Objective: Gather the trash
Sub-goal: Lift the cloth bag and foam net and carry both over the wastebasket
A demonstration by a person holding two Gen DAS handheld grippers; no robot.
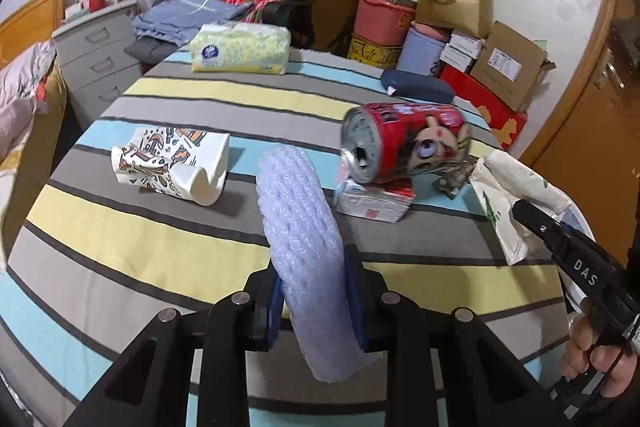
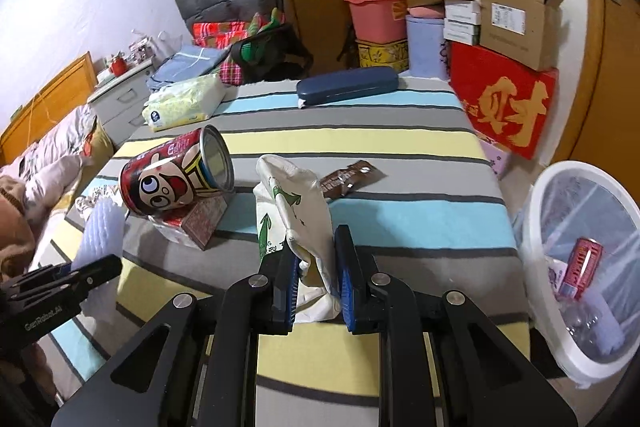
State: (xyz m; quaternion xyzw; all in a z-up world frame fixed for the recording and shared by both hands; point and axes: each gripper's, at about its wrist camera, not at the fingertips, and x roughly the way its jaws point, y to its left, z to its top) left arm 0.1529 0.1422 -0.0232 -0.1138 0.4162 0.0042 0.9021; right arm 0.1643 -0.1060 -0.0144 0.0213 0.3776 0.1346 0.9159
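Observation:
My left gripper (image 1: 316, 287) is shut on a pale lilac foam net sleeve (image 1: 300, 227), held upright above the striped table. My right gripper (image 2: 316, 275) is shut on a crumpled white paper bag with green print (image 2: 292, 211), also lifted off the cloth. A red cartoon can (image 1: 404, 147) lies on its side on a small red and white carton (image 1: 372, 205). A crushed patterned paper cup (image 1: 172, 163) lies left of the sleeve. A brown snack wrapper (image 2: 348, 179) rests beyond the bag. A white bin (image 2: 536, 227) stands at the table's right edge with a red can (image 2: 582, 267) inside.
A yellow tissue pack (image 1: 240, 49) and a dark blue case (image 2: 348, 85) sit at the table's far side. Boxes, a red carton (image 2: 504, 103) and a pink tub (image 2: 376, 15) pile up behind. A bed (image 2: 52, 163) and drawers (image 1: 96, 55) lie left.

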